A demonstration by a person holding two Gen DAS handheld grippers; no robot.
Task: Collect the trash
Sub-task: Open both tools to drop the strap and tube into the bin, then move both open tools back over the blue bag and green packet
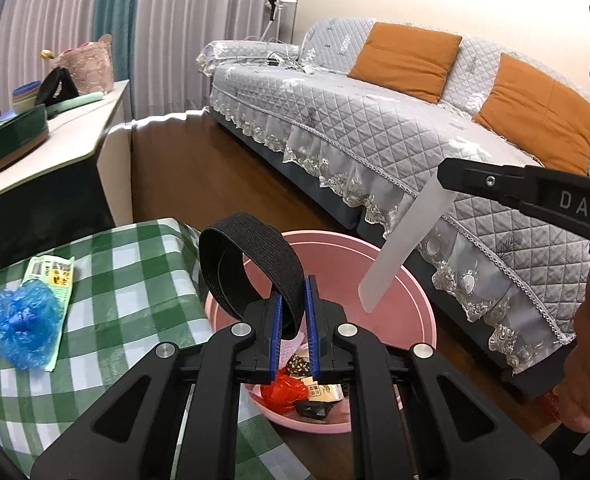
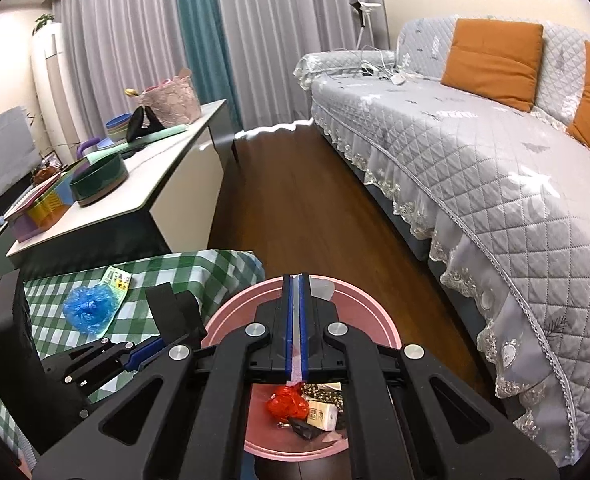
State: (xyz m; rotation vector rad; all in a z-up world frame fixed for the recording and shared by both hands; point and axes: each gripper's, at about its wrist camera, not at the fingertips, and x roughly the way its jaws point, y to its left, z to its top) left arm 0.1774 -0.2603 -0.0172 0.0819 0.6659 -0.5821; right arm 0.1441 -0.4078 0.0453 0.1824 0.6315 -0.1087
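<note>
left gripper (image 1: pixel 293 312) clamps black band (image 1: pixel 251 256), right gripper (image 2: pixel 296 312) clamps white strip (image 1: pixel 405 240), both over pink bin (image 1: pixel 407 320); blue wrapper (image 1: pixel 21 316) at 9 o'clock.

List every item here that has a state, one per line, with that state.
Left hand-held gripper: shut on black elastic band, over the bin.
Right hand-held gripper: shut on translucent white strip, over the bin.
Pink bin: open, holding trash.
Blue plastic wad: crumpled, on the checked tablecloth.
Green packet: flat, partly under the wad.
</note>
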